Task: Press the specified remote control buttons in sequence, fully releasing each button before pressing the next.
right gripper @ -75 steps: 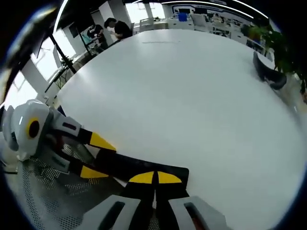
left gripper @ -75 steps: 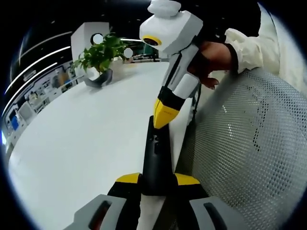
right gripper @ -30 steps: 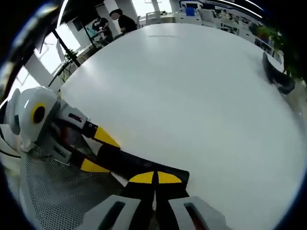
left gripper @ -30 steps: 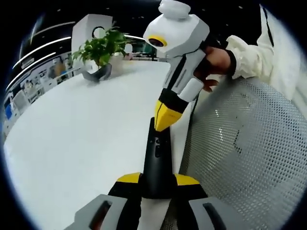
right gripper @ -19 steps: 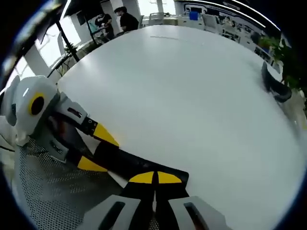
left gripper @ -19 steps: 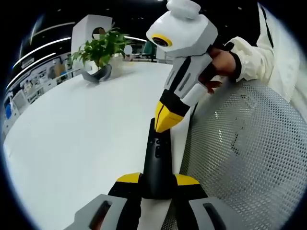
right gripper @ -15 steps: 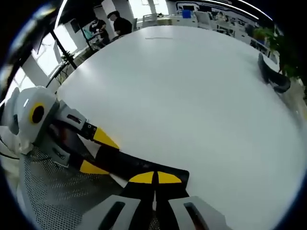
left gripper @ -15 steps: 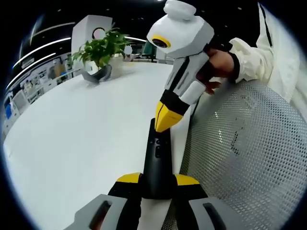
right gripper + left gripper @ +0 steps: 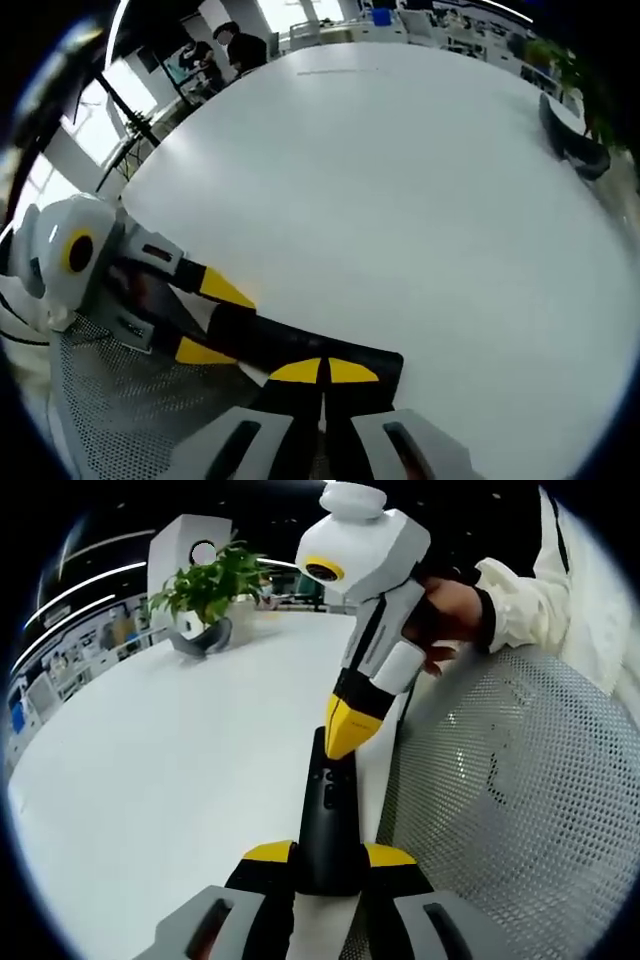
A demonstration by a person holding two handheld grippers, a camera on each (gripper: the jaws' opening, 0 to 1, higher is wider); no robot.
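Pressing a button: we grip the black remote (image 9: 327,815) in our left gripper (image 9: 328,858), held over the white table (image 9: 170,770). Our right gripper (image 9: 345,742) (jaws closed, yellow tips together) touches its face and must lift fully before the next press.

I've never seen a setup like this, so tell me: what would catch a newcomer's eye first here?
Most striking is the slim black remote control, clamped at its near end in the left gripper and held out over the edge of a big white table. The right gripper, white with yellow tips and held by a person's hand, comes down with its shut tips on the remote's far end. At the table's far side stands a leafy potted plant.
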